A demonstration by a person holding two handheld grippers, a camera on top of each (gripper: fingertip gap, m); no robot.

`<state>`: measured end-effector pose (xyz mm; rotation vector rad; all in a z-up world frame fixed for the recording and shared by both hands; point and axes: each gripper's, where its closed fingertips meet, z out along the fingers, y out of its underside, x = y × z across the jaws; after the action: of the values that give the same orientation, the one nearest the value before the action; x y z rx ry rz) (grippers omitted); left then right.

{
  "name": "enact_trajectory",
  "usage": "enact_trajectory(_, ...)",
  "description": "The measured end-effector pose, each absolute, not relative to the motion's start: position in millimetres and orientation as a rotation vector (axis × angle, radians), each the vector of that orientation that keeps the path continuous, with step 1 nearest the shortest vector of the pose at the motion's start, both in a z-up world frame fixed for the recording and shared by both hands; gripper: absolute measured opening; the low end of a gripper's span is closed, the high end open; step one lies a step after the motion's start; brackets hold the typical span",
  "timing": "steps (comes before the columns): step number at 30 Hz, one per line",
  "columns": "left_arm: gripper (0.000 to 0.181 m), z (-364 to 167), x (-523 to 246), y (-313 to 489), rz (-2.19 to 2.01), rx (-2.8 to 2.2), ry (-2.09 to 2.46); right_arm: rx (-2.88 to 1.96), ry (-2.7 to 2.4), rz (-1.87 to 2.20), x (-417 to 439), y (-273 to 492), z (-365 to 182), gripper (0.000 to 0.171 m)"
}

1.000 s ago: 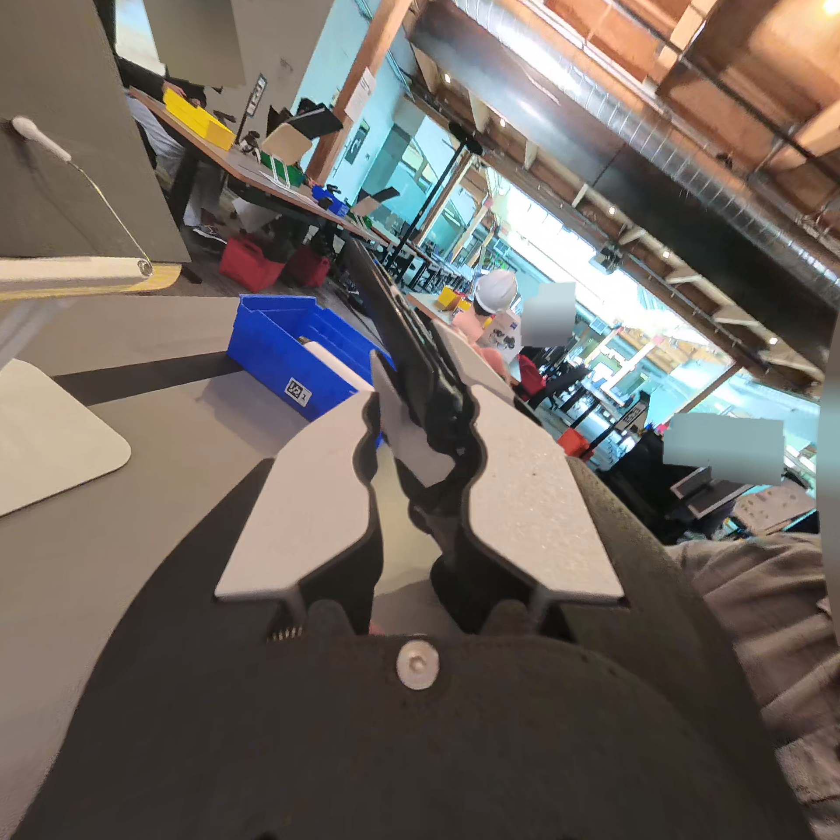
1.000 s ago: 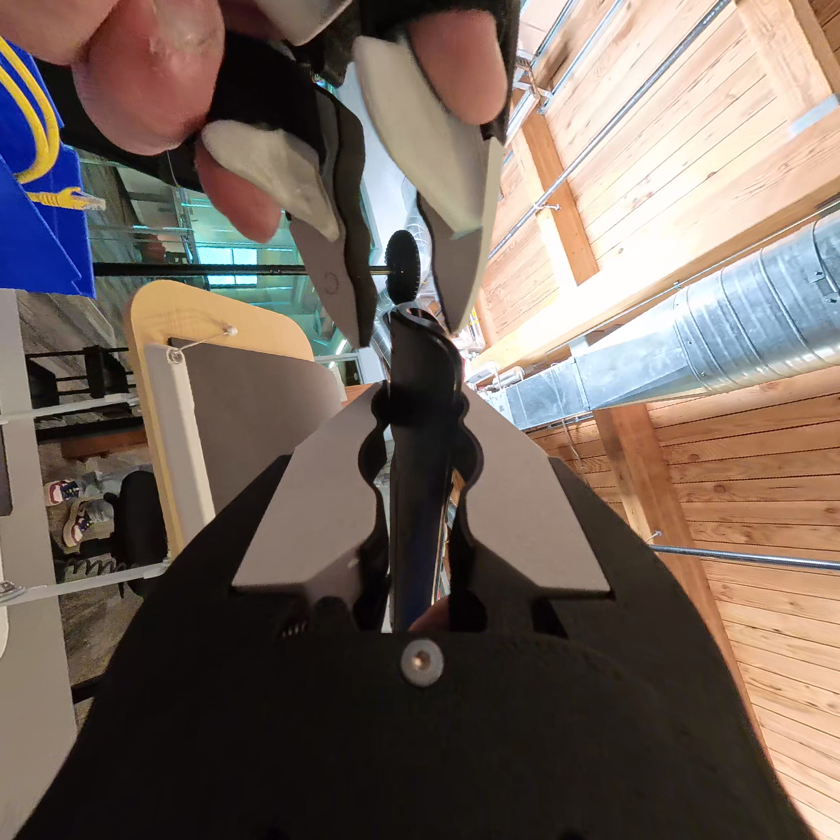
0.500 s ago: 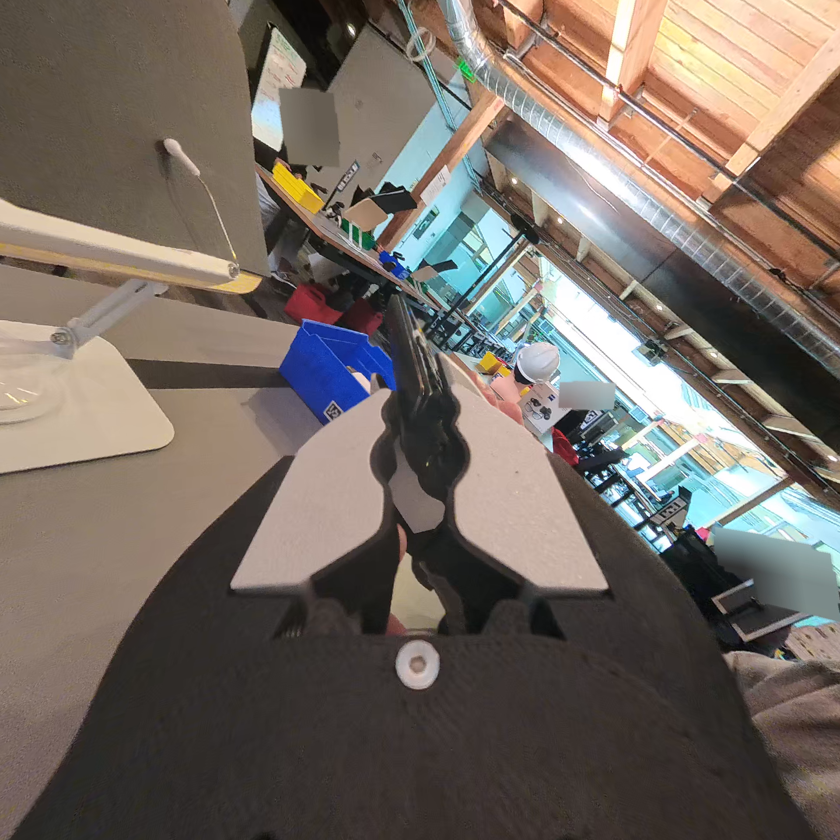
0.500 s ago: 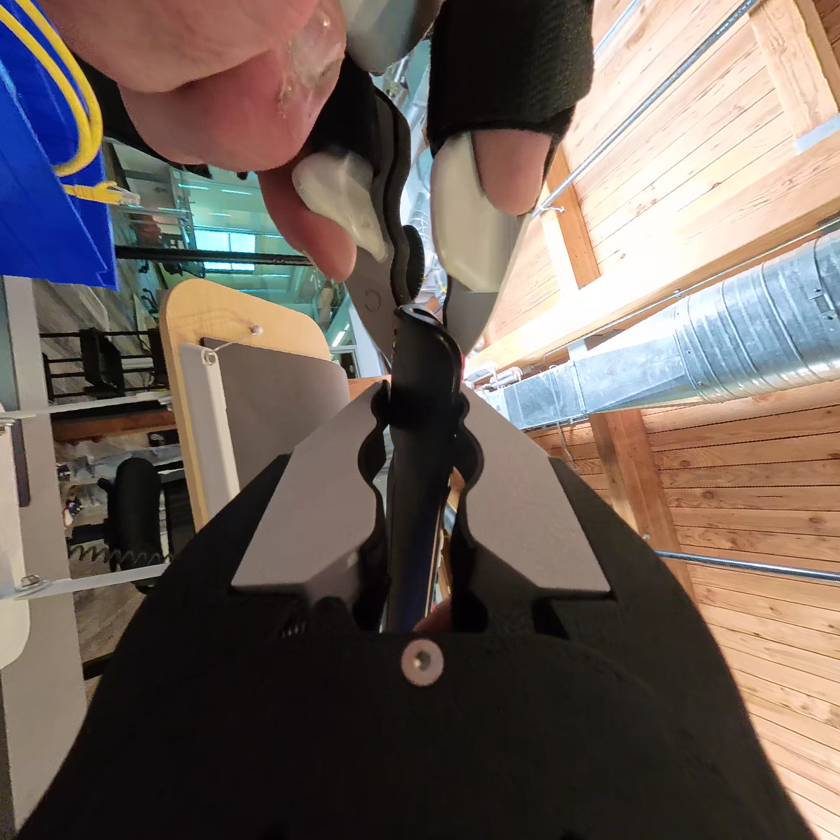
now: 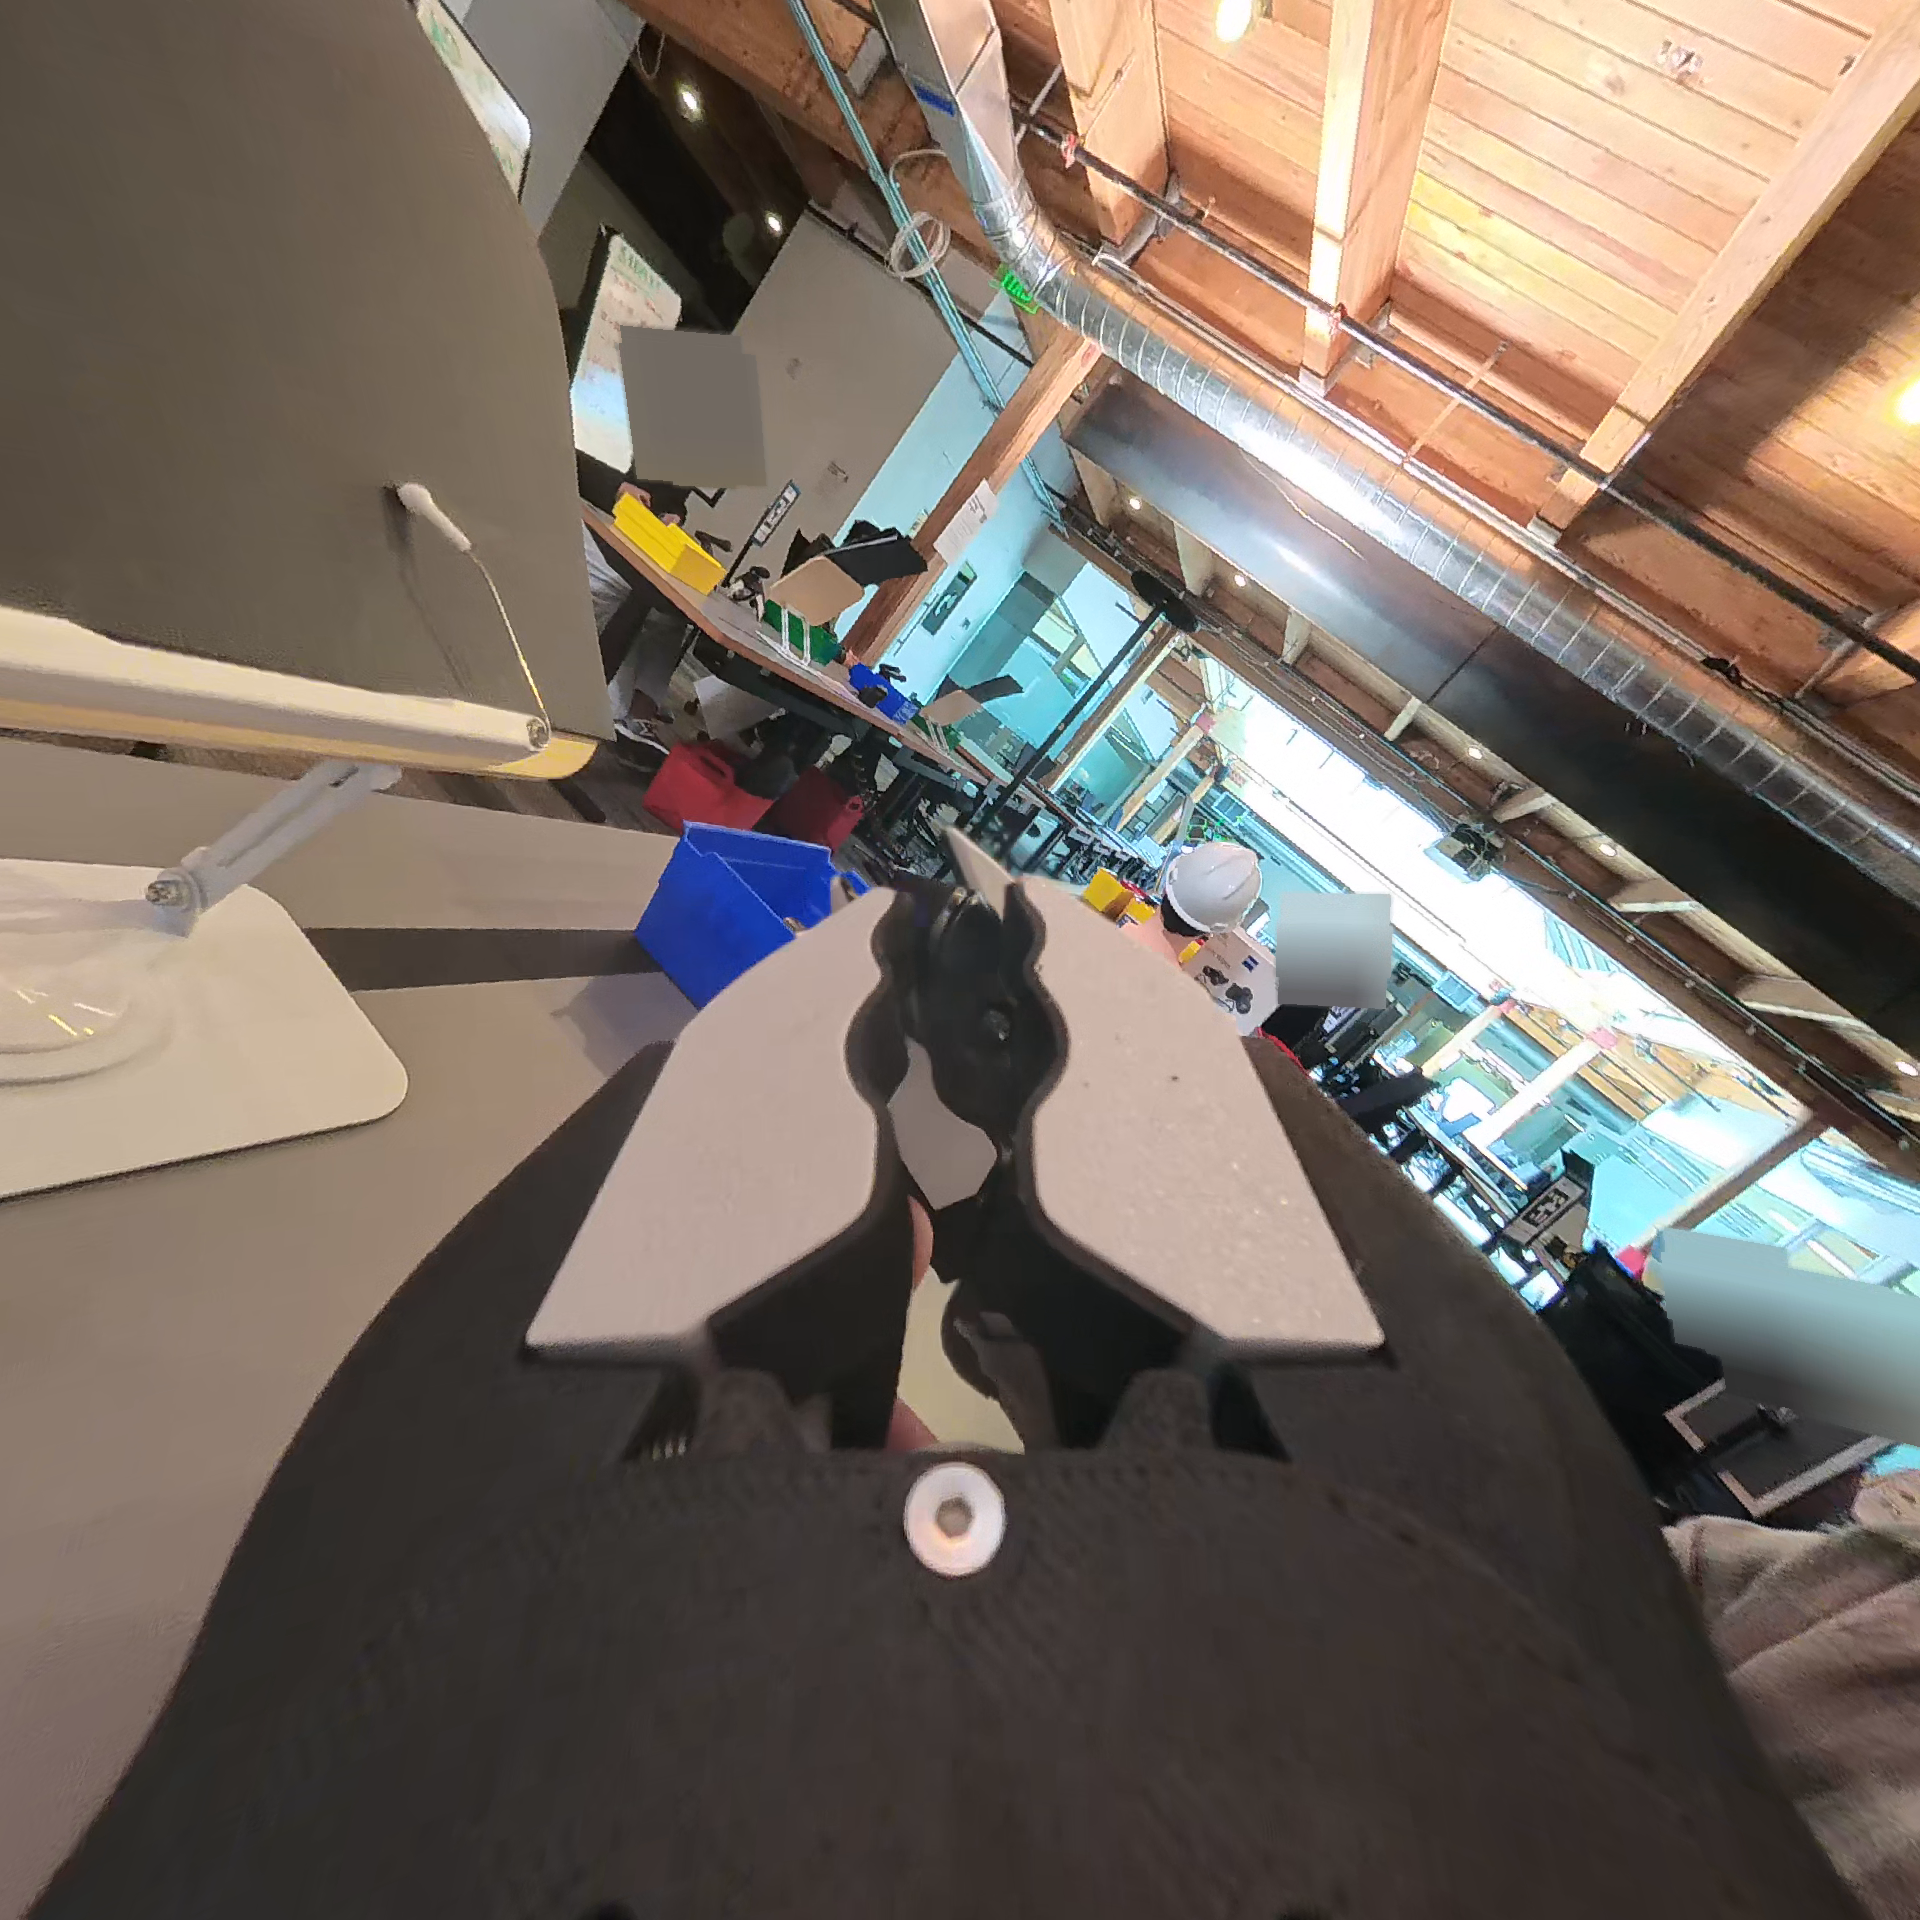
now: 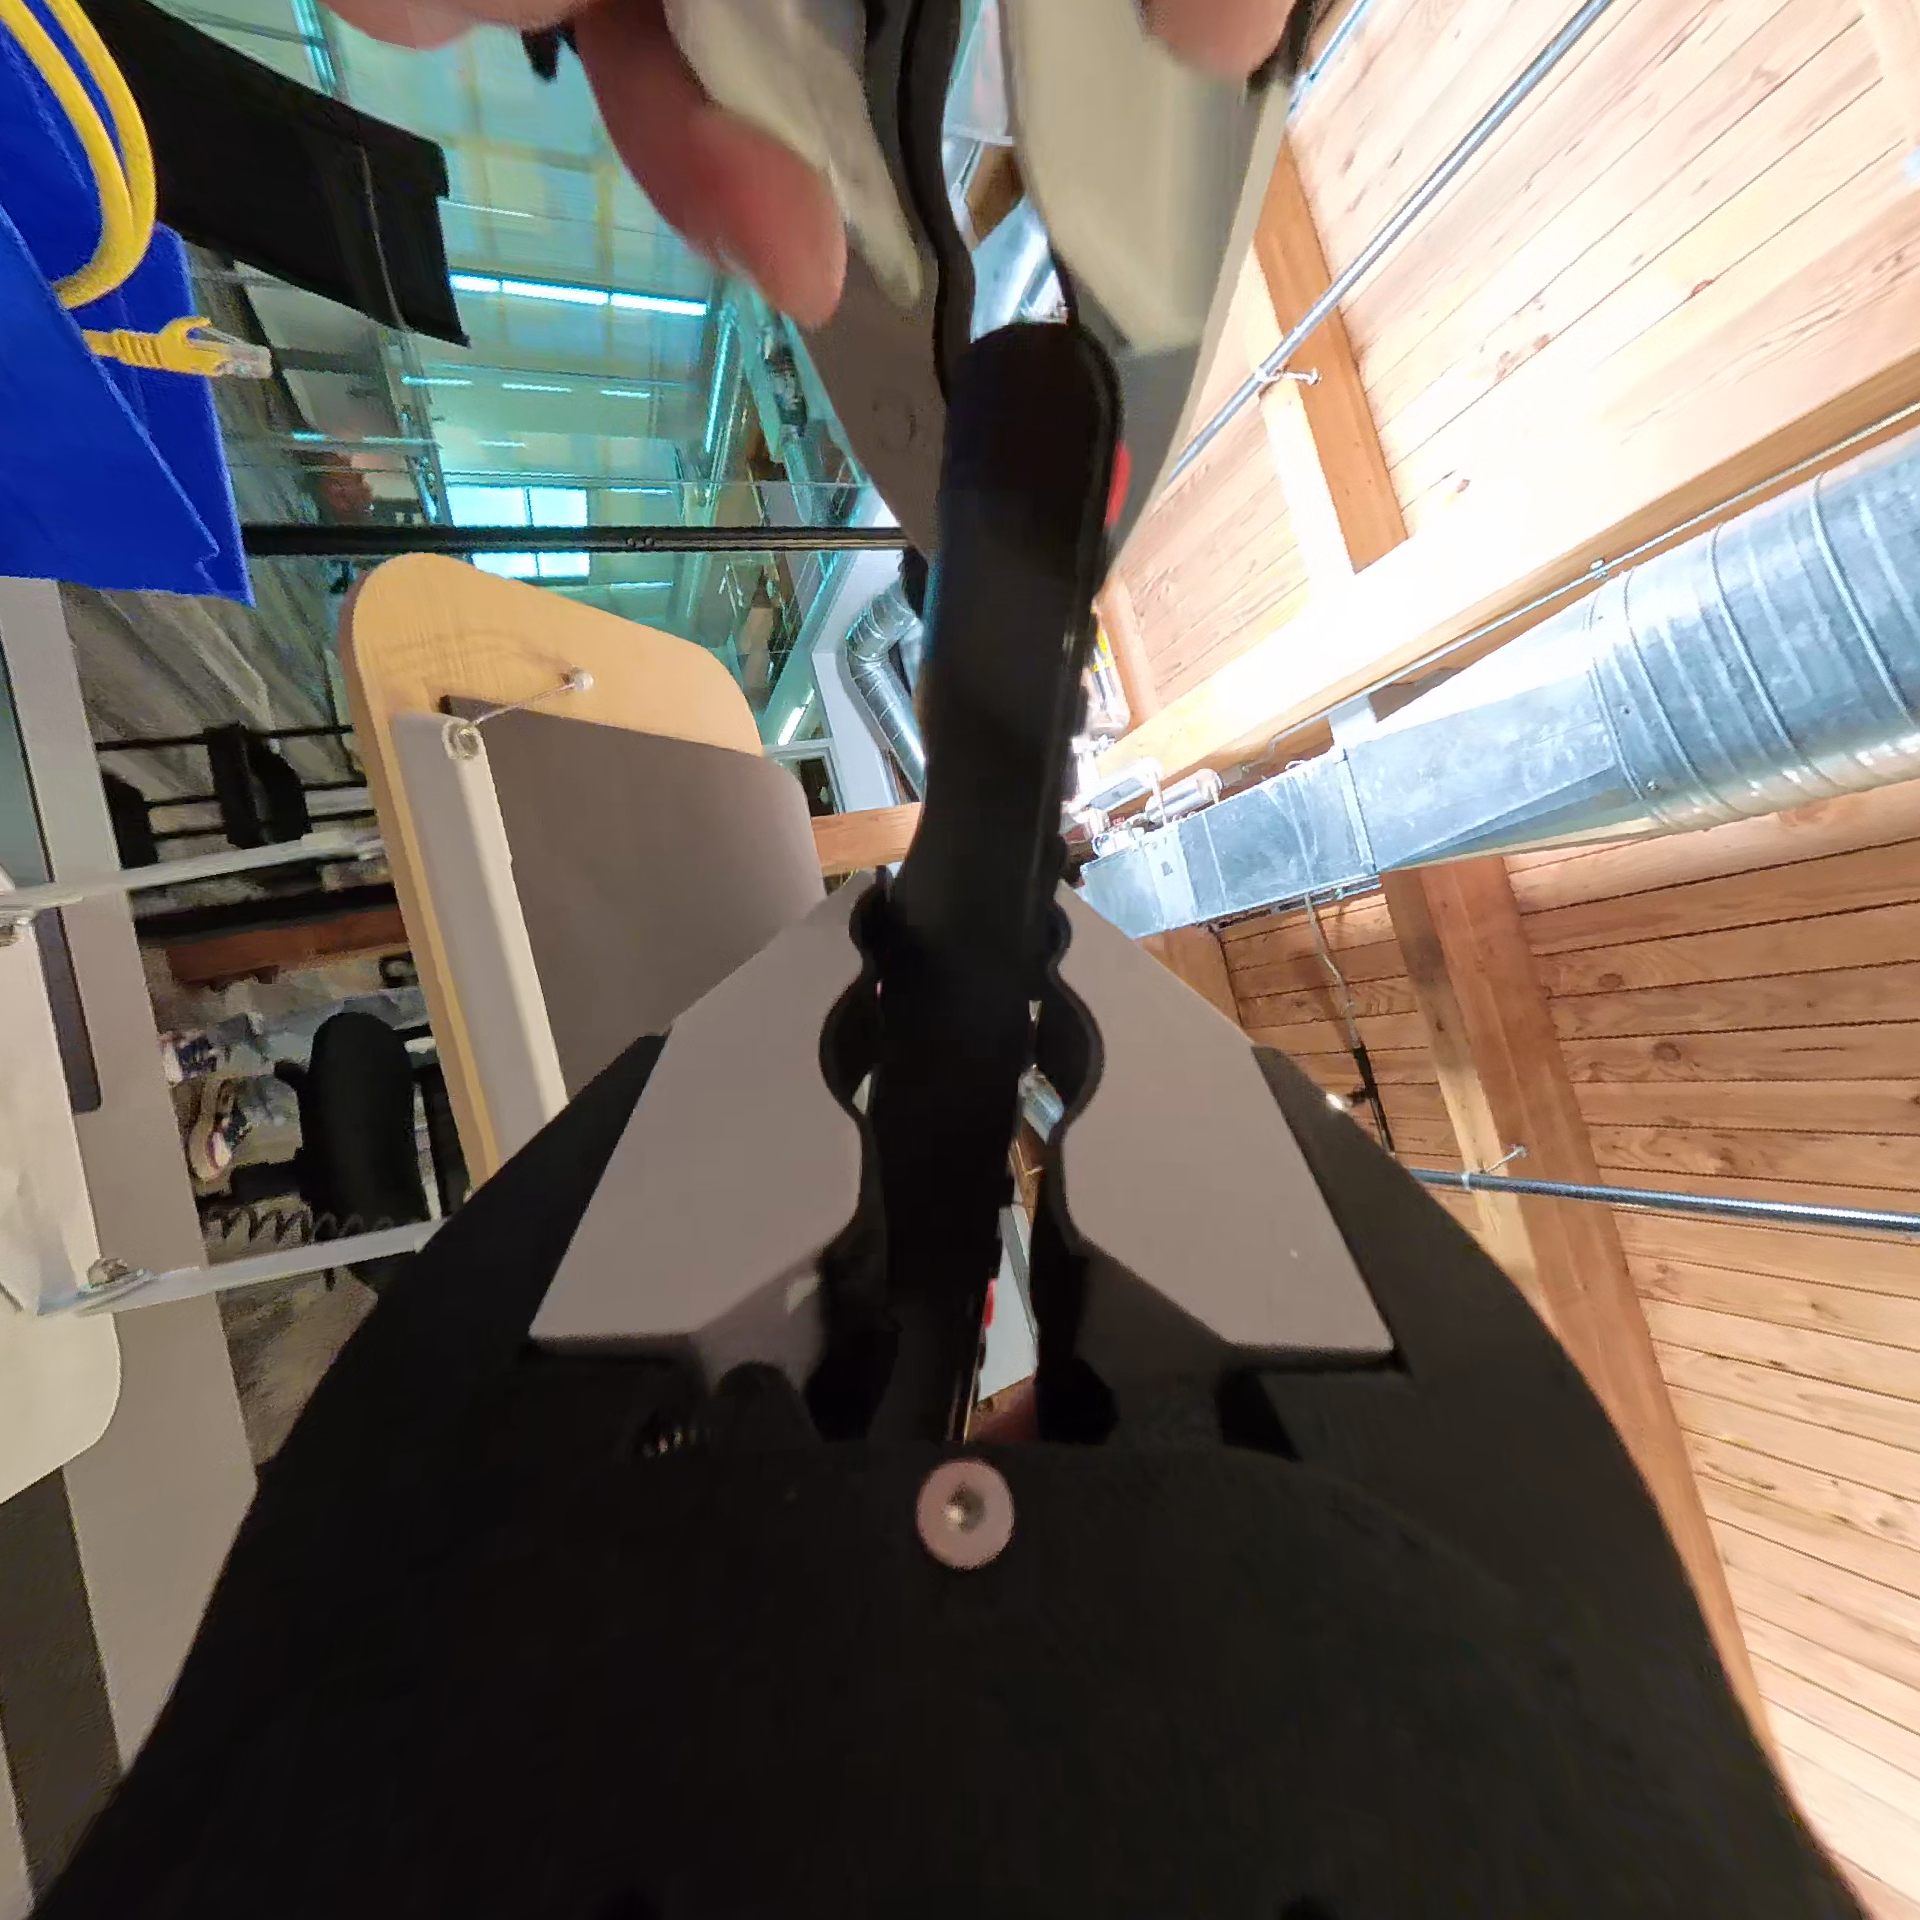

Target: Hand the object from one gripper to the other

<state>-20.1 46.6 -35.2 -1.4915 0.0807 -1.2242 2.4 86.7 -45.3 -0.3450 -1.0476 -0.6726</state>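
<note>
A long black tool (image 6: 1008,623) runs from my right gripper (image 6: 961,914) up to my left gripper. The right gripper is shut on its lower part. In the right wrist view the left gripper's grey fingers (image 6: 1127,208) close around the tool's top end, blurred, with a person's finger (image 6: 748,187) beside them. In the left wrist view my left gripper (image 5: 961,909) is shut on the tool's black end (image 5: 977,1029), which shows a small screw. Grey tips of the right gripper's fingers (image 5: 935,1132) show in the gap. Both grippers are raised above the grey table (image 5: 208,1351).
A blue bin (image 5: 727,904) stands on the table behind the grippers; it holds a yellow cable (image 6: 104,208). A white stand base (image 5: 156,1060) and a grey divider panel (image 5: 260,364) are at the left. People and benches are far behind. The gap from one gripper's tips to the other's is roughly 5 centimetres.
The left gripper has closed on the tool's end. More of the tool now shows beyond the right fingertips, and the left gripper looms closer and blurred in the right wrist view.
</note>
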Motion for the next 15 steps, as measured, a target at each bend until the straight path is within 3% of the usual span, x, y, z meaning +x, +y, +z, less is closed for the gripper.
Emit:
enact_trajectory(5,0.019,-39,-19,46,-1.256,-1.515,0.092,-0.332,-1.043,-0.707,5,87,-43,0.020)
enact_trajectory(7,0.048,-42,-12,44,-1.301,-1.552,0.123,-0.317,-1.042,-0.717,3,85,-44,0.020)
enact_trajectory(9,0.054,-51,3,38,-1.340,-1.617,0.180,-0.297,-1.048,-0.735,0,82,-45,0.020)
enact_trajectory(10,0.051,-57,7,38,-1.317,-1.648,0.187,-0.292,-1.050,-0.734,-2,80,-46,0.020)
enact_trajectory(11,0.034,-62,8,39,-1.290,-1.664,0.173,-0.289,-1.052,-0.735,-3,79,-48,0.020)
enact_trajectory(15,0.027,-66,5,42,-1.307,-1.650,0.122,-0.268,-1.056,-0.759,-4,79,-49,0.020)
